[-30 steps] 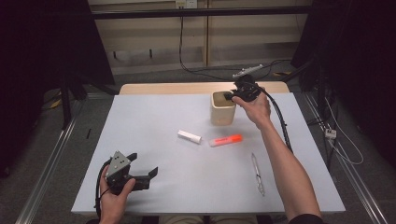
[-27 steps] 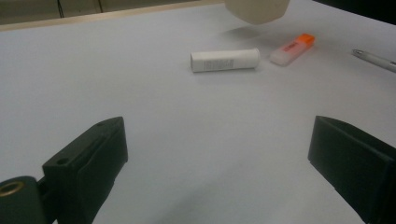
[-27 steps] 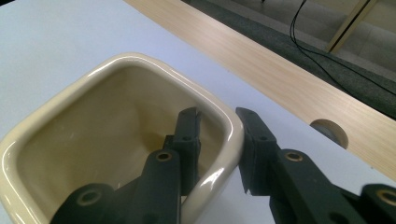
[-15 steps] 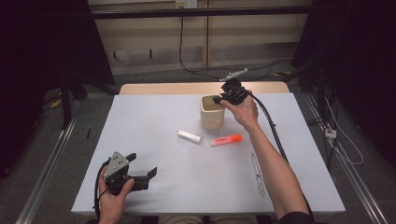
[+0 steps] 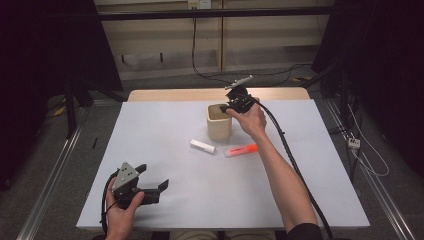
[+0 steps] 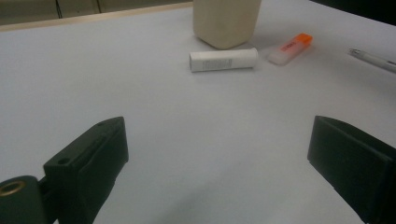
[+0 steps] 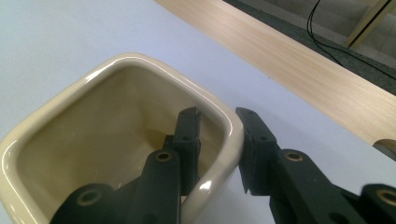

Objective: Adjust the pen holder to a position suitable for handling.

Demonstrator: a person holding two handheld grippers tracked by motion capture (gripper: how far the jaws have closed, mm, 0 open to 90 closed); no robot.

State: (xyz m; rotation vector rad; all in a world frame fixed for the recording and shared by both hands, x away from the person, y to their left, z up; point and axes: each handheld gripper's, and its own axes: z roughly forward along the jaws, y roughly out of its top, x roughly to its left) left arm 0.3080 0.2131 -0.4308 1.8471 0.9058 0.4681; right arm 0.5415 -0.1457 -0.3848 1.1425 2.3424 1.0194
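The right gripper (image 5: 226, 106) has one jaw inside the cream cup (image 5: 219, 121) and the other outside, straddling the wall at the corner nearest the hand; the right gripper view shows the glossy rim (image 7: 219, 154) running between the two jaws. Whether the pads actually press on the wall I cannot tell: the outer jaw shows a thin gap to the rim, so I judge the grip as not yet made. The cup stands upright on the surface (image 5: 165, 130), toward its far edge, with the white tube (image 5: 202, 146) and the orange highlighter (image 5: 241, 150) lying just in front of it and a pen (image 6: 372, 59) farther off to the side. To do this step well, the jaws should sink a little lower on the wall so the pads bite flat ceramic below the rounded lip, then close squarely rather than on the curved corner, where a glazed surface could slip or twist. Any lift should keep the cup level and clear the tube and highlighter. The left gripper (image 5: 141, 185) rests near the front edge of the surface with its jaws wide apart and nothing between them.
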